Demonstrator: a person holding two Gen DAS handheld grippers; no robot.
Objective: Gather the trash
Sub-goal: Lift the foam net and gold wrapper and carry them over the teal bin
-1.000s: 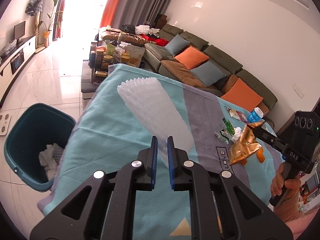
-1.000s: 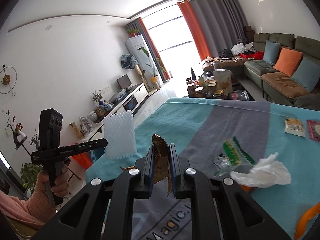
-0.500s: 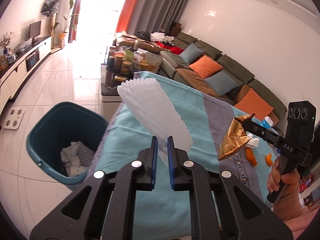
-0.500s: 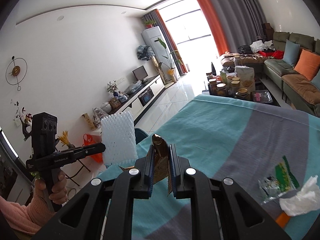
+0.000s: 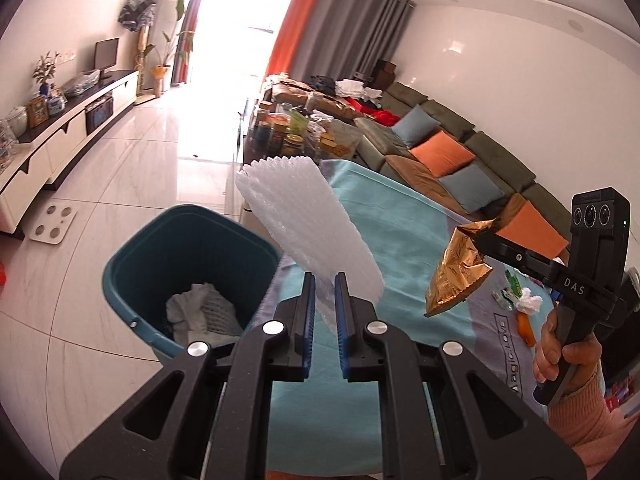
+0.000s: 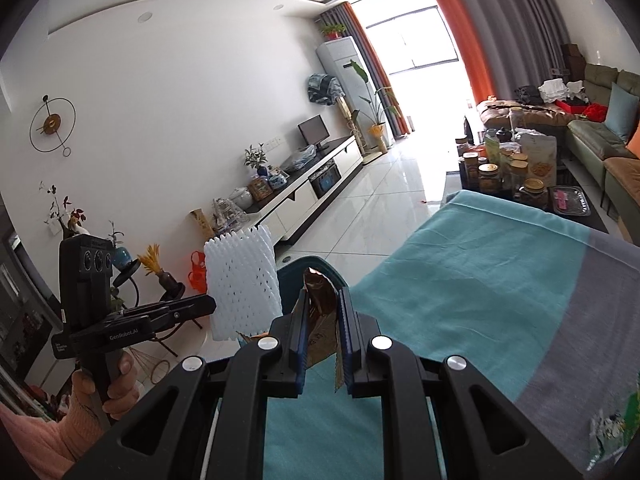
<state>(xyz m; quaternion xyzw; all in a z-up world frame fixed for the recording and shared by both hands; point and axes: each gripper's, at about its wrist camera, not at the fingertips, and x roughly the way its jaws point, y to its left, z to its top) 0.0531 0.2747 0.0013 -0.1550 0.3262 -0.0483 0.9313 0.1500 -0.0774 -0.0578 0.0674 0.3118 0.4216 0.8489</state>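
Observation:
My left gripper (image 5: 324, 280) is shut on a white foam fruit net (image 5: 304, 224) and holds it in the air over the table's left edge, beside the teal trash bin (image 5: 140, 256). The bin holds crumpled white paper (image 5: 200, 308). My right gripper (image 6: 324, 296) is shut on a gold snack wrapper (image 6: 320, 312), also seen in the left wrist view (image 5: 456, 276), held above the teal and grey tablecloth (image 5: 404, 216). In the right wrist view the foam net (image 6: 240, 284) and left gripper (image 6: 212, 304) are at the left, with the bin rim (image 6: 308, 264) partly hidden behind my fingers.
More trash lies on the cloth at the right: a green wrapper (image 5: 510, 284), a white tissue (image 5: 530, 302), an orange piece (image 5: 524, 326). A low table of jars (image 6: 508, 172) stands beyond, a sofa (image 5: 460, 152) right, a TV cabinet (image 6: 304, 196) left. A white scale (image 5: 52, 224) lies on the floor.
Both grippers have moved left toward the table's edge with their loads. The bin has come closer and more central in the left wrist view. The trash on the cloth has slid right.

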